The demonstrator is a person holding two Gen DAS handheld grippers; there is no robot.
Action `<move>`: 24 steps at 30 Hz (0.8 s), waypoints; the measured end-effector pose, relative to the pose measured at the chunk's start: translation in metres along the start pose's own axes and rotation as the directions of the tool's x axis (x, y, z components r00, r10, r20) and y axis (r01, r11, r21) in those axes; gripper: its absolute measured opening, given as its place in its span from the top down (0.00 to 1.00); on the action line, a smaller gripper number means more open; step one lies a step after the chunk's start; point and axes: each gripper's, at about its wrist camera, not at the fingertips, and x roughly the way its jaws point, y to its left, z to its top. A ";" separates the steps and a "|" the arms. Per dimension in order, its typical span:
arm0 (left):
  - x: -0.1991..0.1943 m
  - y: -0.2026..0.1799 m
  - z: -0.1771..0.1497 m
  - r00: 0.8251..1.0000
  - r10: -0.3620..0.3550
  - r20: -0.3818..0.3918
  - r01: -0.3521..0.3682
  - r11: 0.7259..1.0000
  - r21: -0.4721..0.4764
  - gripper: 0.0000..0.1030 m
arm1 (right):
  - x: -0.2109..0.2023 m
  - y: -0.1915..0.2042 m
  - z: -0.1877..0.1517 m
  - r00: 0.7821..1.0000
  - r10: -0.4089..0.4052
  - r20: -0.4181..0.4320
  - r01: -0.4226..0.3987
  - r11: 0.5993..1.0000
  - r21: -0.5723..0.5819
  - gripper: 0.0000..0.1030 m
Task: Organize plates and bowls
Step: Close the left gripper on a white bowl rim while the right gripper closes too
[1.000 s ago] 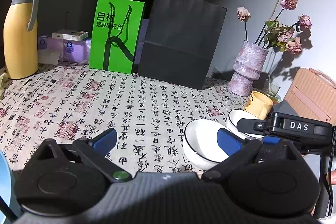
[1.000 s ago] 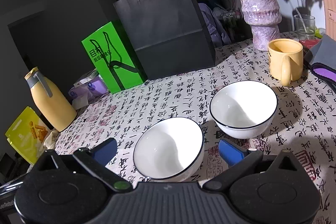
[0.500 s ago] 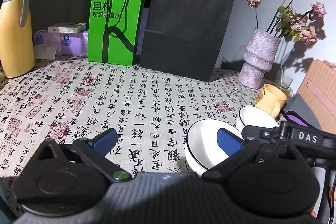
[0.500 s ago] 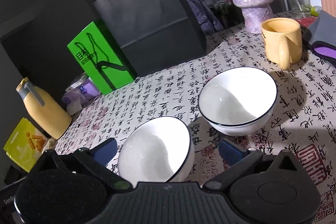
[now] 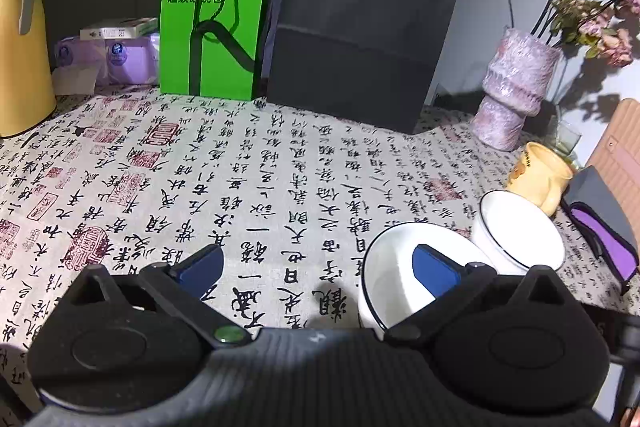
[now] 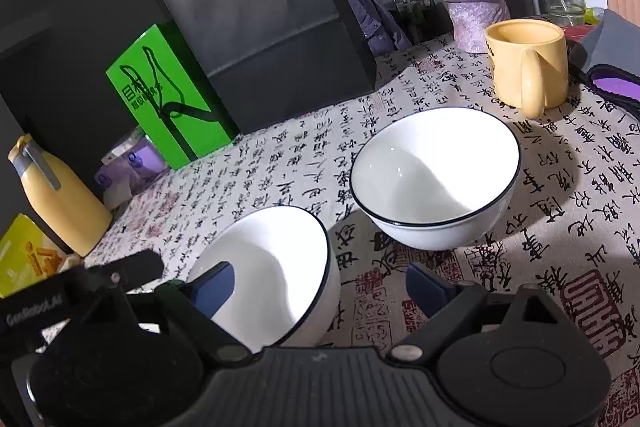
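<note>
The right gripper (image 6: pixel 320 283) is closing round the near bowl (image 6: pixel 272 267), which sits just beside the far bowl (image 6: pixel 436 183) — not yet pinched. Centre the rim between the pads first. The left gripper (image 5: pixel 320 267) is spread, gripping nothing.

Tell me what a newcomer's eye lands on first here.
Two white bowls: the near bowl sits between the closing jaws of the right gripper, one pad inside its rim, with the far bowl just beyond. Behind them stand a bright green bag and a black paper bag on the calligraphy tablecloth.
</note>
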 end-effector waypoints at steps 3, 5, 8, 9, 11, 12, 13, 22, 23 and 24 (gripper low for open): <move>0.009 -0.001 0.000 1.000 0.005 -0.018 -0.004 1.000 0.004 0.02 | 0.005 0.000 -0.002 1.000 0.006 -0.018 -0.006 1.000 0.002 0.20; 0.013 -0.002 0.000 0.999 -0.001 -0.032 0.001 1.000 0.002 0.04 | 0.008 -0.001 -0.004 1.000 0.006 -0.029 -0.006 1.000 0.005 0.23; 0.020 -0.002 0.001 0.999 -0.019 -0.051 0.018 1.000 -0.005 0.09 | 0.011 -0.002 -0.006 0.999 0.001 -0.037 -0.001 1.000 0.002 0.31; 0.022 -0.003 0.001 0.998 -0.019 -0.057 0.019 1.000 -0.003 0.10 | 0.012 -0.002 -0.006 0.999 0.000 -0.038 0.000 1.000 0.003 0.36; 0.026 -0.004 0.001 0.998 -0.023 -0.065 0.023 1.000 0.000 0.14 | 0.014 -0.002 -0.007 0.999 -0.006 -0.042 0.006 1.000 0.003 0.41; 0.028 -0.005 0.000 0.997 -0.023 -0.075 0.024 1.000 0.003 0.17 | 0.015 -0.003 -0.007 0.999 -0.008 -0.044 0.009 1.000 0.005 0.43; 0.030 -0.005 -0.001 0.996 -0.020 -0.084 0.020 1.000 0.003 0.20 | 0.016 -0.003 -0.007 0.999 -0.009 -0.047 0.010 1.000 0.008 0.45; 0.042 -0.002 -0.004 0.987 -0.079 -0.143 0.075 0.997 -0.036 0.39 | 0.022 -0.007 -0.009 0.998 0.006 -0.064 -0.004 1.000 0.029 0.57; 0.043 -0.001 -0.004 0.985 -0.089 -0.145 0.084 0.996 -0.040 0.41 | 0.023 -0.006 -0.009 0.998 0.009 -0.066 -0.007 1.000 0.030 0.57; 0.043 -0.001 -0.005 0.984 -0.098 -0.148 0.093 0.995 -0.043 0.43 | 0.023 -0.006 -0.010 0.998 0.010 -0.067 -0.008 1.000 0.030 0.58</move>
